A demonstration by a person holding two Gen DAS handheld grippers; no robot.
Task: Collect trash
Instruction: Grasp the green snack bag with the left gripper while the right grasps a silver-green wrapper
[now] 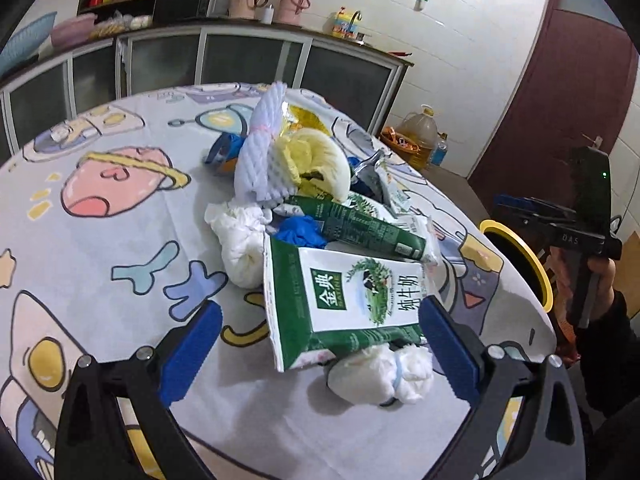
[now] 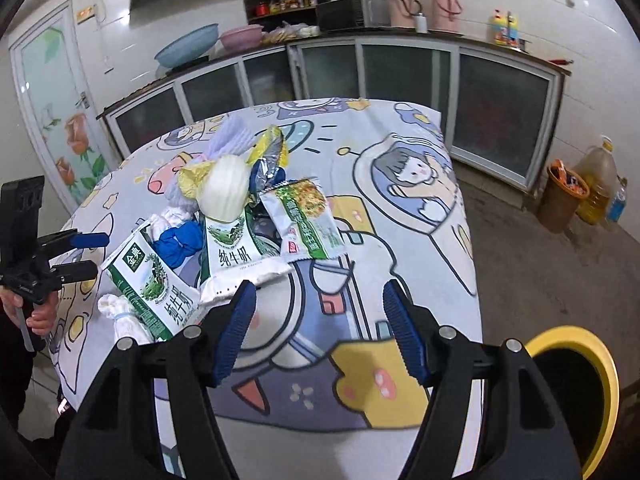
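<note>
Left tongs (image 1: pixel 320 344): jaws spread wide and released, nothing pressed between the pads. A green-and-white milk carton (image 1: pixel 344 304) lies flat between them, its near end over a knotted white tissue wad (image 1: pixel 380 380). The pads stand just beside the carton's sides; I cannot tell whether either one touches it.

Right tongs (image 2: pixel 316 328): released and empty, jaws parted over bare patterned cloth of the worktop (image 2: pixel 400 208). Nothing lies between them. The yellow-rimmed bin (image 2: pixel 576 392) sits at about 4 o'clock in the right wrist view, below the worktop edge, close by these tongs.

The trash pile lies toward 11 o'clock in that view, near the middle of the worktop: a second milk carton (image 2: pixel 236 256), a snack wrapper (image 2: pixel 308 220), a blue glove (image 2: pixel 176 246), a pale rounded peel (image 2: pixel 226 192) and white foam netting (image 1: pixel 260 148) farther back. All remain on the cloth; no trash is visible in the bin, though its inside is dark.

Beyond stand the kitchen cabinets and a counter with flasks.

Judgement: the step in hand is approach and selection, with the left tongs lined up on the nearest carton. The next move calls for closing squarely across its narrow width without pinching the tissue beneath, then a lift and carry to the bin. The right tongs would need to swing toward 11 o'clock to reach the pile.
</note>
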